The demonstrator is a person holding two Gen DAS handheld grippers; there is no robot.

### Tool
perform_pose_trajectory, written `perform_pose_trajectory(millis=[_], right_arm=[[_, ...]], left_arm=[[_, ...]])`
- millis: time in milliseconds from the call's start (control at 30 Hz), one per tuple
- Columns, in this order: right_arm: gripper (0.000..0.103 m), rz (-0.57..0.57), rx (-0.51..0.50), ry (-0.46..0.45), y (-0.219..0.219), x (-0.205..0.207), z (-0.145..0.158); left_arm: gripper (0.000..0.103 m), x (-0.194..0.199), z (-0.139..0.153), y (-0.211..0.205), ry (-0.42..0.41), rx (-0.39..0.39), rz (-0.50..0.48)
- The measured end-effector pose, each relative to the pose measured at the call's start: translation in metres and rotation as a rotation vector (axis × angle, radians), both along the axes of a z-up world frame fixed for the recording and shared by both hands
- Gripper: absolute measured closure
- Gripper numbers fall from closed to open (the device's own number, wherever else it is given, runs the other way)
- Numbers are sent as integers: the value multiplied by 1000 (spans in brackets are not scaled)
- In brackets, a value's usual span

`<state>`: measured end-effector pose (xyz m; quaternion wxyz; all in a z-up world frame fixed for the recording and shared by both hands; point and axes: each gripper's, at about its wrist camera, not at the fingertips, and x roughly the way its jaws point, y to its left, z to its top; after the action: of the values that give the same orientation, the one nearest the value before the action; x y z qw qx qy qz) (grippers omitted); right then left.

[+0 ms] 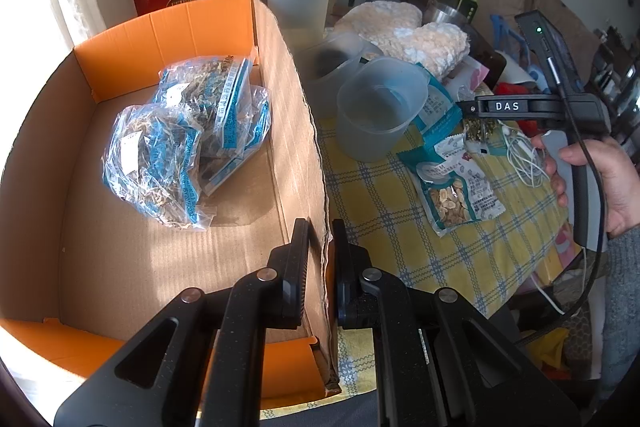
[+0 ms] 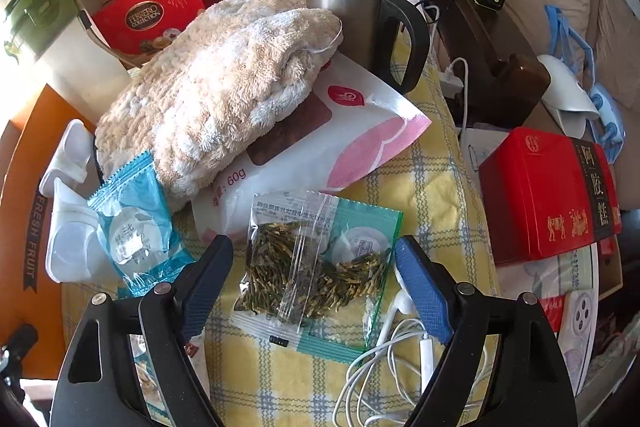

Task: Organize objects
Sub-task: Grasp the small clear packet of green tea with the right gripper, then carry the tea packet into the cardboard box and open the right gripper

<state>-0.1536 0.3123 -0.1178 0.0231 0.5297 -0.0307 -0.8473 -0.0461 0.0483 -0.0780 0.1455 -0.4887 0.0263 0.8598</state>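
I've clamped my left gripper [image 1: 322, 259] on the cardboard box [image 1: 296, 131] wall to steady it, while my right gripper [image 2: 314, 267] hovers with jaws wide apart astride the tea packet [image 2: 316, 263] lying on the checked cloth [image 2: 440, 187], ready to pinch it

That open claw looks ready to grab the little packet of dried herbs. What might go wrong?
1. White earphone cables lie against the herb packet, right by the right gripper's blue finger; closing may well snag them.
2. The packet is flat, thin plastic, so the fingers could slip off.
3. The left gripper pinches the cardboard box wall; a pull might tear it.
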Motion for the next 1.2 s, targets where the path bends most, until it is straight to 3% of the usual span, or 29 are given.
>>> perform_pose_trajectory(millis=[267,333,433,533,667,1200], right_arm=[[47,46,25,9,-3,1,2],[67,51,25,27,-2,2,8],[80,71,62,36,-5,2,14],[83,92,97,34,-9,3,16],[84,88,66,61,-6,6,30],[84,193,7,201,-42,19,123]], left_arm=[[93,-1,-2,1,-1,-7,-5],[93,-1,-2,1,-3,-5,-5],[93,-1,-2,1,-2,-5,-5],[93,-1,-2,1,-4,-3,-6],[92,-1,-2,0,-7,0,-9],[92,-1,-2,2,-7,-3,-8]])
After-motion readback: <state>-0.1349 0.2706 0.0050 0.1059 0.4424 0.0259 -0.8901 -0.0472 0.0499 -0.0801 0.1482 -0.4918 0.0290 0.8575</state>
